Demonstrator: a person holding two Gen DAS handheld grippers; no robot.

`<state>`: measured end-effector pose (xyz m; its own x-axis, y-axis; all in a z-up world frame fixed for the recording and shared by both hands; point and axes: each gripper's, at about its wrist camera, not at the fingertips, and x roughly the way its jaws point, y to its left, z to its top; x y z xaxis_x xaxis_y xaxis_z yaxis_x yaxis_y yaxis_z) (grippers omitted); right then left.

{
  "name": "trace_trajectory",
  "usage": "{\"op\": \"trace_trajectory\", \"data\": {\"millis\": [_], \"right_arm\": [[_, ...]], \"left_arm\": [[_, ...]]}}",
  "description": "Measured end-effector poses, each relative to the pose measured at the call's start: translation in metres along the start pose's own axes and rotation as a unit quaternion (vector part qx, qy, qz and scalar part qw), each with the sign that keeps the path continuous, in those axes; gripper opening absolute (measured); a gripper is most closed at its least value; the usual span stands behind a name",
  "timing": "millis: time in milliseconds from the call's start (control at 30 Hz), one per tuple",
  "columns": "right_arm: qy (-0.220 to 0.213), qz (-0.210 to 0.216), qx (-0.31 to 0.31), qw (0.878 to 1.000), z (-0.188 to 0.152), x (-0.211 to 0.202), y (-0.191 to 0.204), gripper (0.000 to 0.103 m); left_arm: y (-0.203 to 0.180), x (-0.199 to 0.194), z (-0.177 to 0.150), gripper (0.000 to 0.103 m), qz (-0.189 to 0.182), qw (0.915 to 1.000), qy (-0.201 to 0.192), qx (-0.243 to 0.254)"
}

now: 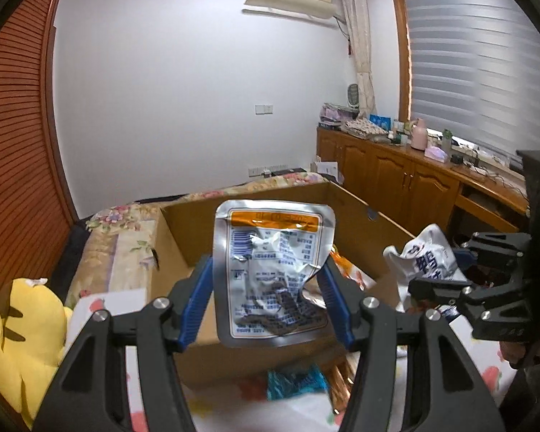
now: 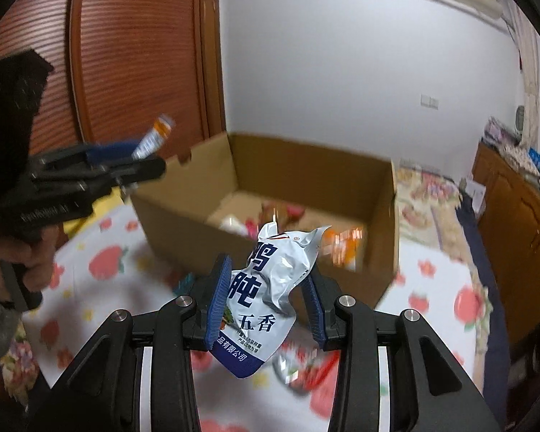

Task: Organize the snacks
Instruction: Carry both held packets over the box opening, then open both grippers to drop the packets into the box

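My left gripper [image 1: 266, 270] is shut on a crumpled silver snack pouch [image 1: 270, 270] with an orange band, held upright in front of an open cardboard box [image 1: 183, 230]. My right gripper [image 2: 268, 280] is shut on a white and blue snack pouch [image 2: 266, 295] with large blue characters, above the bed and short of the box [image 2: 183, 212]. In the left wrist view the right gripper [image 1: 446, 273] shows at the right with that white pouch [image 1: 428, 259]. In the right wrist view the left gripper [image 2: 140, 160] shows at the left, held by a hand [image 2: 28, 262]. Several snack packets [image 2: 342, 244] lie inside the box.
The box stands on a bed with a strawberry-print sheet [image 2: 104, 262]. A teal packet [image 1: 295, 381] and a red and silver packet [image 2: 306, 370] lie on the sheet near me. A yellow plush toy [image 1: 21, 338] sits at the left. A wooden cabinet [image 1: 396, 172] lines the right wall.
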<state>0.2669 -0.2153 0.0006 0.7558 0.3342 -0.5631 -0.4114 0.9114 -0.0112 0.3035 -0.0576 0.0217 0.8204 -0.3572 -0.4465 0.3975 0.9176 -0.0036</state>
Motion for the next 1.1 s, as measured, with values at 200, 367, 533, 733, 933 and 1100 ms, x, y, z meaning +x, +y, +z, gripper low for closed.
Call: {"op": "trace_trajectory", "data": {"millis": [200,367,533,733,933,1100], "right_arm": [[-0.030,0.007,-0.014,0.999,0.035,0.017,-0.003,0.038],[-0.040,0.012,-0.001,0.999,0.046,0.039,-0.011,0.038],[-0.045,0.016,0.013,0.999,0.041,0.055,-0.015,0.038],[-0.040,0.009,0.022,0.999,0.034,0.067,-0.022,0.038],[-0.028,-0.004,0.021,0.999,0.032,0.076,-0.022,0.038],[-0.017,-0.006,0.018,1.000,0.030,0.082,-0.018,0.038]], "left_arm": [[0.022,0.025,0.017,0.057,0.006,0.9999,-0.002,-0.013],[0.028,0.047,0.015,0.057,0.003,0.9998,0.006,-0.018],[0.026,0.059,0.010,0.057,0.002,0.9998,0.011,-0.017],[0.020,0.074,0.005,0.057,0.002,0.9996,0.026,-0.015],[0.015,0.088,0.002,0.058,0.004,0.9988,0.050,-0.003],[0.009,0.093,0.000,0.059,0.015,0.9978,0.064,0.011]]}}
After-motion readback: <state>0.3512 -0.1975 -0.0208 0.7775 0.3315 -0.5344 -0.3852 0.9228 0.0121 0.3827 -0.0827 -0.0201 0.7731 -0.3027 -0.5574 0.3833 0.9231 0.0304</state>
